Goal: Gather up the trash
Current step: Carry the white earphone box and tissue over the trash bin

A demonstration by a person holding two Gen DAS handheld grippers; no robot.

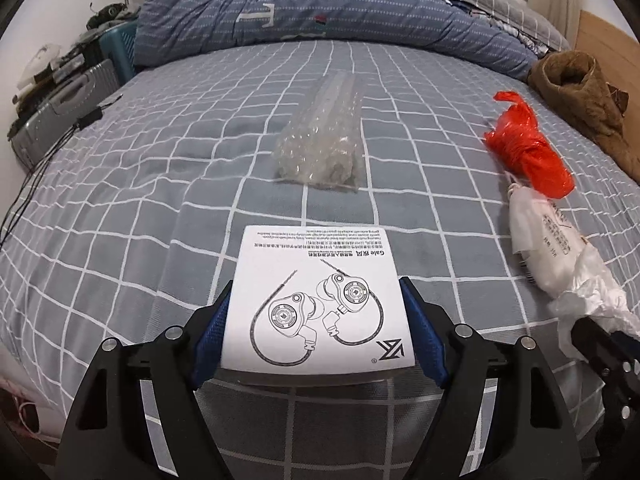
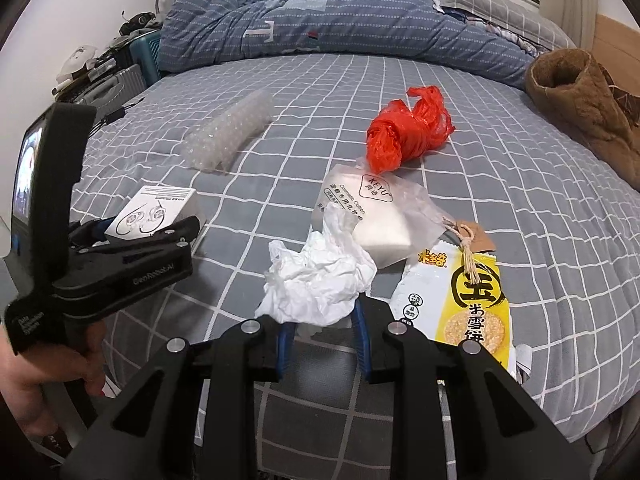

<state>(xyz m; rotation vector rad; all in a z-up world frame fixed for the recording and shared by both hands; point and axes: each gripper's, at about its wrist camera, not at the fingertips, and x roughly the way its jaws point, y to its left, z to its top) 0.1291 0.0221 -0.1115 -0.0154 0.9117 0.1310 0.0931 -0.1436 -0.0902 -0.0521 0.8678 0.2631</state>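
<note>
Bedroom scene, bed [image 1: 120, 184] with grey checked sheet fills both views, rolled blue quilt [image 1: 320, 12] along the top of the frame, brown fleece garment [image 2: 580, 100] upper right.

Left gripper [image 1: 316, 320], bottom centre of left view: fingers spread either side of the white earphone box [image 1: 320, 300], blue pads touching or just beside its edges; cannot tell if they actually squeeze. Box looks lifted off the sheet in the right view, left of frame, so likely gripped by its sides for carrying.

Right gripper [image 2: 322, 336], bottom centre of right view: fingers pinching the lower edge of a crumpled white tissue [image 2: 316, 280], narrow gap, paper bunched between the pads. Soft item, so an edge pinch suffices.

Remaining trash on the bed: bubble wrap roll [image 1: 320, 136] centre of left view, red plastic bag [image 2: 404, 132] upper centre of right view, cotton pad pack [image 2: 372, 216] just beside the tissue, yellow snack wrapper [image 2: 468, 300] lower right with a tag [image 2: 478, 236] on string over it.

No bin visible. Judgement: early stage, both grippers loaded, most pieces not yet collected.
</note>
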